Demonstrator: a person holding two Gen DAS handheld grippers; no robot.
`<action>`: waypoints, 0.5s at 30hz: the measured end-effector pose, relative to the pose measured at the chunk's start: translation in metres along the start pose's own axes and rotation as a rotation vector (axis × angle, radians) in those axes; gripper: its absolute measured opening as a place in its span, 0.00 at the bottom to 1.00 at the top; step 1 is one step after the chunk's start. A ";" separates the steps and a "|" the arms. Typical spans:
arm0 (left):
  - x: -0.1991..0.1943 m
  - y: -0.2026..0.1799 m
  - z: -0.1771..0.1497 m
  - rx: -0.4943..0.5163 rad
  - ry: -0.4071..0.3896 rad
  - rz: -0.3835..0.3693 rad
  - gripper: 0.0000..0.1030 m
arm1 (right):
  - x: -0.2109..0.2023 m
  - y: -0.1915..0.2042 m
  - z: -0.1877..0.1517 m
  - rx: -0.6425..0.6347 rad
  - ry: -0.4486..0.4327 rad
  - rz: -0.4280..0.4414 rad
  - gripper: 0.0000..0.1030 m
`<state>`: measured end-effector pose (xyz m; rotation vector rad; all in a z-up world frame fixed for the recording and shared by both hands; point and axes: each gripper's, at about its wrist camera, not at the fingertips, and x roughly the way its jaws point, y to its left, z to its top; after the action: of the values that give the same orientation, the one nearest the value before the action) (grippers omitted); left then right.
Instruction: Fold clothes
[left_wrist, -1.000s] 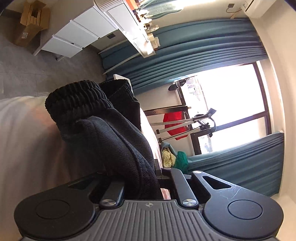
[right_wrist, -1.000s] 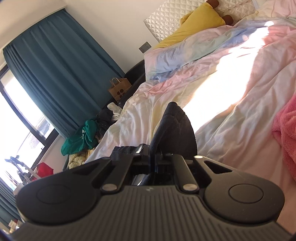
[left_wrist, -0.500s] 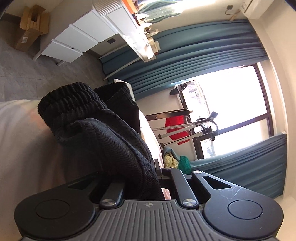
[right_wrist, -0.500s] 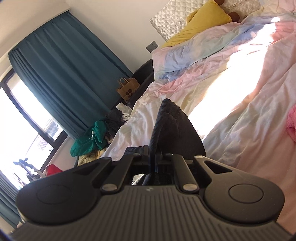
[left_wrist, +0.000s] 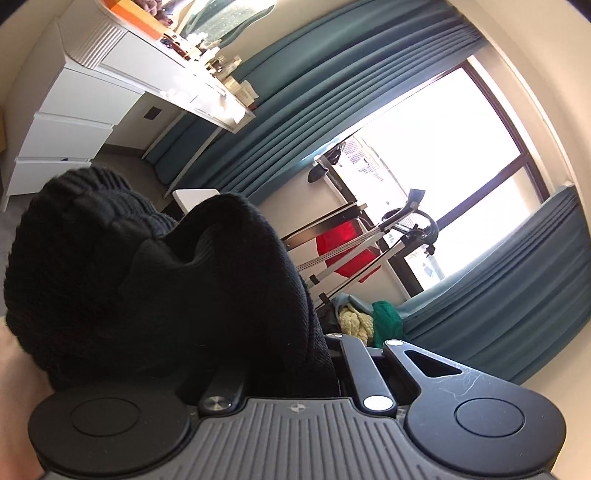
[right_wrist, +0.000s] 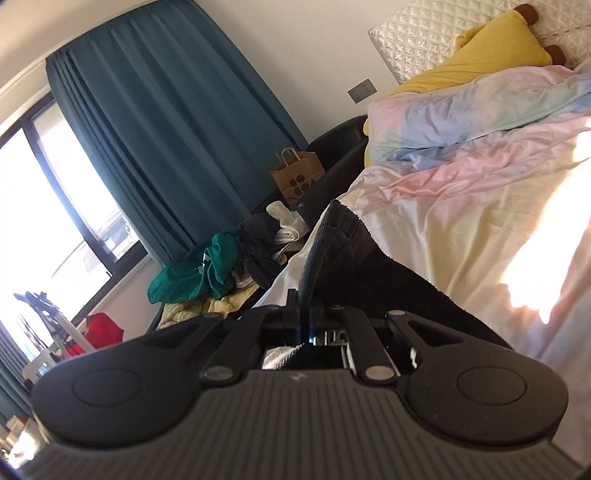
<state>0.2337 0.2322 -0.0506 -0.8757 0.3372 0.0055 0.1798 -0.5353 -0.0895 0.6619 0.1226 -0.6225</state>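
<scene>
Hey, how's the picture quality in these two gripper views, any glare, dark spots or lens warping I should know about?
Left wrist view: the window is blown out white, the black garment is nearly featureless shadow, and the curtains bow with fisheye distortion. Right wrist view: a sun patch on the bedding is overexposed, its window washed out too, and the garment keeps some rib texture.

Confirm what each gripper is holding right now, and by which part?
Both hold the black garment. The right gripper is shut on a ribbed edge; the left gripper clamps bunched fabric, and the exact part is hidden.
</scene>
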 end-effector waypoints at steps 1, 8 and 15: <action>0.019 -0.004 0.001 0.012 -0.002 0.010 0.07 | 0.019 0.010 -0.002 -0.021 0.005 -0.004 0.07; 0.163 -0.004 -0.007 0.050 0.068 0.162 0.08 | 0.140 0.051 -0.030 -0.132 0.094 -0.068 0.07; 0.203 0.017 -0.015 0.065 0.169 0.225 0.12 | 0.171 0.034 -0.054 -0.126 0.212 -0.063 0.14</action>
<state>0.4192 0.2050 -0.1314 -0.7722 0.5897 0.1290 0.3435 -0.5667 -0.1649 0.6022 0.3779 -0.5988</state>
